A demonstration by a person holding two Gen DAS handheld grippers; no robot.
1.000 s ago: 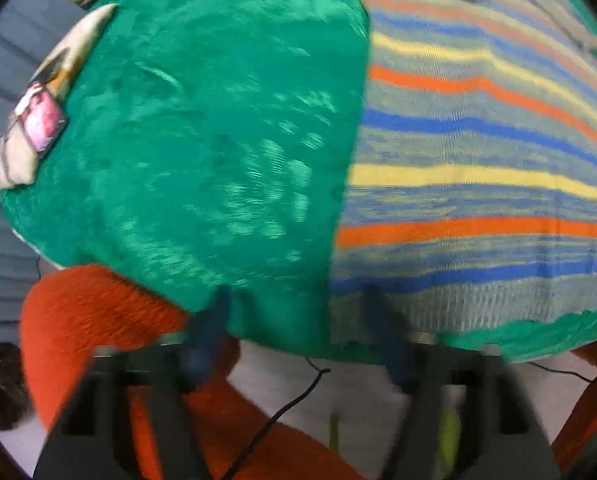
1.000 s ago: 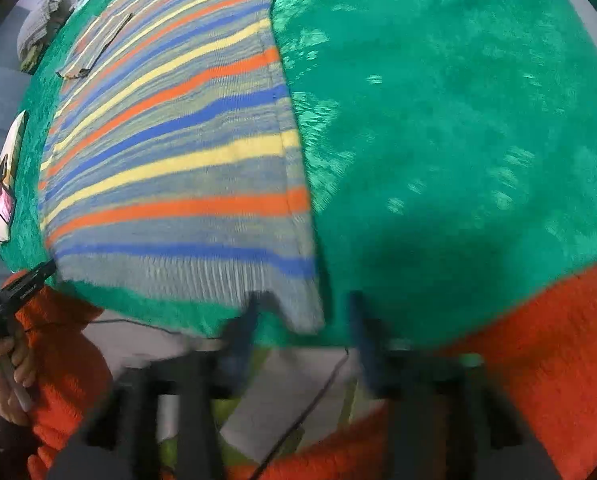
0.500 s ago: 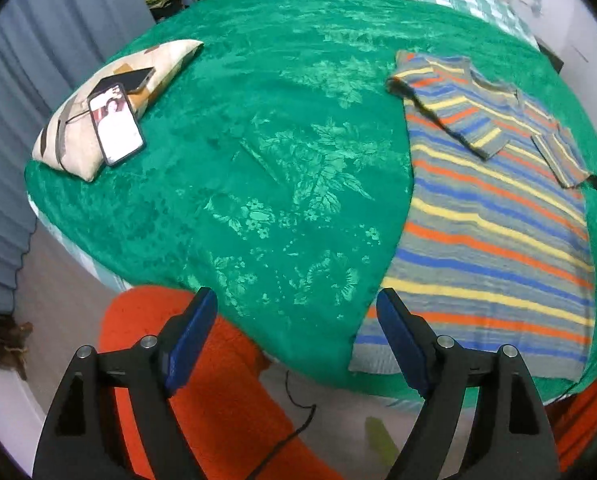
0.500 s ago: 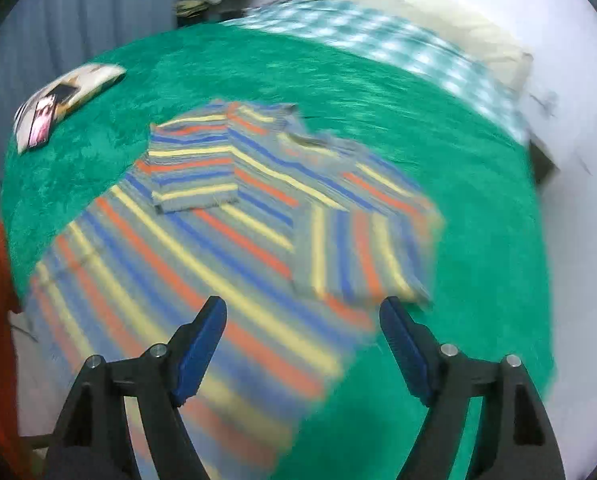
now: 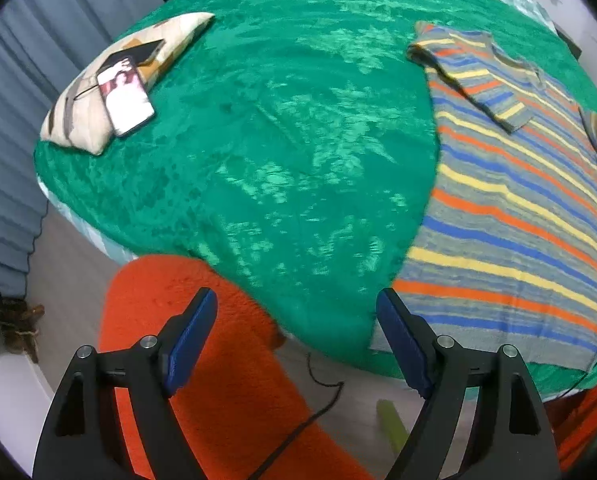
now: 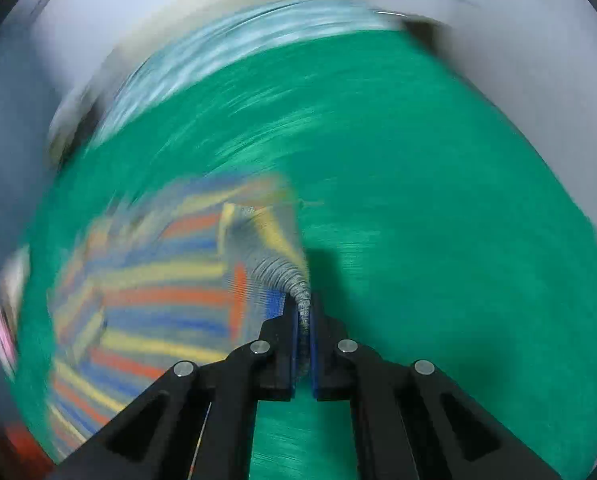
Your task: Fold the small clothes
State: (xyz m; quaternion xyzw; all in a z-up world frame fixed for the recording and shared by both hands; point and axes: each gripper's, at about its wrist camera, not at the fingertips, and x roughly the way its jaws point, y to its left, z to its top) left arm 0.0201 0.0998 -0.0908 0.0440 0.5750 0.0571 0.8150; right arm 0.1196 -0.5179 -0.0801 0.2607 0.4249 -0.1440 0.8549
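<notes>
A striped knit shirt [image 5: 518,216] in grey, orange, blue and yellow lies flat on the green bedspread [image 5: 282,152] at the right of the left wrist view. My left gripper [image 5: 298,336] is open and empty, held off the near edge of the bed beside the shirt's bottom hem. My right gripper [image 6: 303,320] is shut on a bunched ribbed edge of the shirt [image 6: 274,256] and lifts that part off the spread; the right wrist view is blurred by motion.
A cream patterned pillow [image 5: 78,120] with a phone [image 5: 124,96] on it lies at the bed's left edge. An orange rug [image 5: 202,360] and a black cable [image 5: 322,400] lie on the floor below. Grey curtains [image 5: 6,128] hang at left.
My right gripper has closed on an edge of the striped shirt and is swinging fast with it. My left gripper has drawn back a little and stays open.
</notes>
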